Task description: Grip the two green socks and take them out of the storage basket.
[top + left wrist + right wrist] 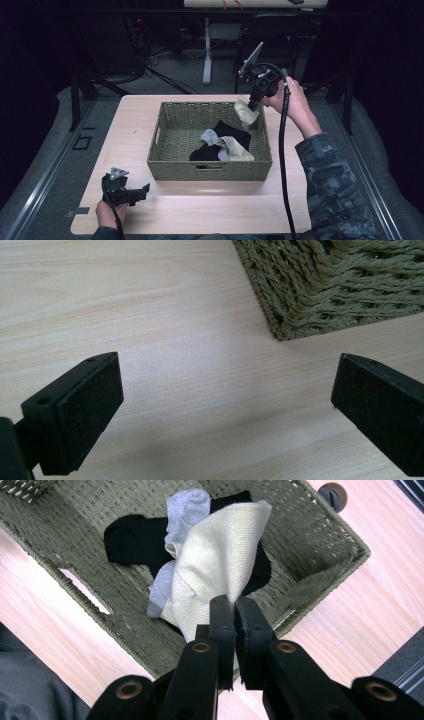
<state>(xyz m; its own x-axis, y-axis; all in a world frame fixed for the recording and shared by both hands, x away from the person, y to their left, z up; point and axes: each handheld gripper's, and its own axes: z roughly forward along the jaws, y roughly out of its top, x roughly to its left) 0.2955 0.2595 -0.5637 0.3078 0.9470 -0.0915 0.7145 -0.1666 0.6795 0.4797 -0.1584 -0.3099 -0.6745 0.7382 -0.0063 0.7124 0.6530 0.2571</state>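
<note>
We are looking at a pale wood-grain table (150, 205) standing on a grey floor (45, 165). A woven olive-green basket (175, 165) is sitting directly on the tabletop, roughly at its middle and nearer the far edge; in the left gripper view we are seeing its near corner (285, 325) resting flat on the wood. In the right gripper view a small dark round thing (334, 495) is showing at the table's edge, possibly a fitting; we cannot tell.
</note>
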